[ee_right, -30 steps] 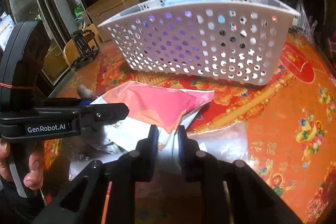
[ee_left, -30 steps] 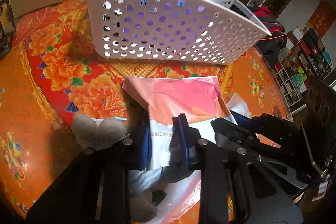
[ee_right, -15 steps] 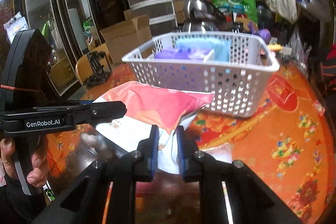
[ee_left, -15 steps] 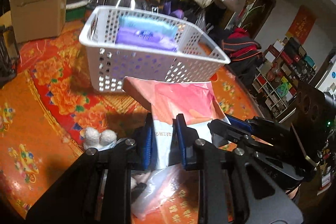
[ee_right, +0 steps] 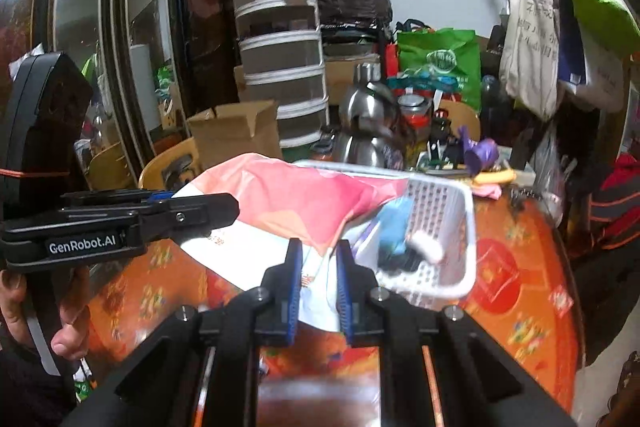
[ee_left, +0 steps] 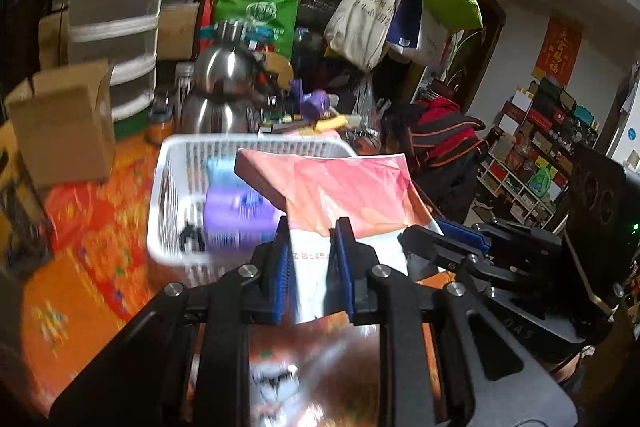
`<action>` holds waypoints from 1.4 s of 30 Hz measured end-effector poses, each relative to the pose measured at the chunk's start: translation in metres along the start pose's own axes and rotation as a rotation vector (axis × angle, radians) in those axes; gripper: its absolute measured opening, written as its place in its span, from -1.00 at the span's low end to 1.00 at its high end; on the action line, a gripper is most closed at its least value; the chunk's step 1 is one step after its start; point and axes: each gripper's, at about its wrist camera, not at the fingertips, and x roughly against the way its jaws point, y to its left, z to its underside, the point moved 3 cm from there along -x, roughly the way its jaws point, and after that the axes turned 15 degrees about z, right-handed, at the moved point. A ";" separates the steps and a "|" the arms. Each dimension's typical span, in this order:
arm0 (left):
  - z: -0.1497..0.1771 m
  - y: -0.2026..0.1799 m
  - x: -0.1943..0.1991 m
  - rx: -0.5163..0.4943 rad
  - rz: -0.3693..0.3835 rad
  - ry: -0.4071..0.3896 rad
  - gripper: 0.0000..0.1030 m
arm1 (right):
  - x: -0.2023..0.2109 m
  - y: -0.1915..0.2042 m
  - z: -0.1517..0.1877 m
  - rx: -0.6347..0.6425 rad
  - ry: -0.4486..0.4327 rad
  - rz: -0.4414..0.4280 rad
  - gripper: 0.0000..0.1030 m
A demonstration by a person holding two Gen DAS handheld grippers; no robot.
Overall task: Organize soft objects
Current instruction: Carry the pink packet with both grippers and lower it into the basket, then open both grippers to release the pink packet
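A soft pink and white plastic package [ee_left: 344, 195] [ee_right: 288, 199] hangs in the air between both grippers. My left gripper [ee_left: 310, 247] is shut on its near white edge. My right gripper [ee_right: 318, 263] is shut on the other white edge. Each gripper also shows in the other's view: the right gripper [ee_left: 448, 243] at the right, the left gripper [ee_right: 224, 207] at the left with a hand under it. Behind and below the package stands a white perforated basket [ee_left: 168, 187] [ee_right: 464, 239] holding purple and blue soft packs [ee_left: 236, 219].
The round table [ee_right: 520, 287] wears an orange floral cloth. Behind the basket stand steel kettles [ee_left: 224, 87], a cardboard box [ee_left: 64, 123] and a stack of drawers [ee_right: 280, 67]. Tote bags [ee_left: 368, 15] hang from a coat rack at the upper right.
Both grippers have risen together with the package, lifting it off the table. The basket now sits lower in both views and its inside shows.
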 end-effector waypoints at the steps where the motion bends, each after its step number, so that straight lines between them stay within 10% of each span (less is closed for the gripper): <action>1: -0.010 0.000 -0.005 0.000 0.002 -0.003 -0.63 | -0.004 -0.004 -0.008 0.003 -0.004 0.012 -0.72; 11: -0.062 0.024 -0.079 0.003 -0.040 0.030 -0.63 | -0.068 -0.040 -0.037 -0.008 0.042 0.035 -0.72; 24: -0.039 0.095 -0.148 0.083 -0.110 0.095 -0.61 | -0.147 -0.038 -0.011 -0.013 0.110 0.031 -0.71; 29: -0.024 0.119 -0.150 0.065 -0.195 0.117 -0.03 | -0.159 -0.033 0.001 -0.011 0.152 0.082 -0.63; 31: -0.022 0.124 -0.138 0.062 -0.217 0.089 0.24 | -0.149 -0.041 0.005 -0.053 0.143 0.080 -0.43; 33: -0.020 0.125 -0.125 0.066 -0.209 0.060 0.42 | -0.135 -0.054 0.010 -0.108 0.124 0.072 0.41; 34: -0.017 0.123 -0.118 0.063 -0.207 0.046 0.47 | -0.128 -0.059 0.011 -0.123 0.106 0.081 0.50; 42: 0.007 0.102 -0.098 0.009 -0.198 0.053 0.54 | -0.090 -0.075 0.040 -0.180 0.106 0.099 0.53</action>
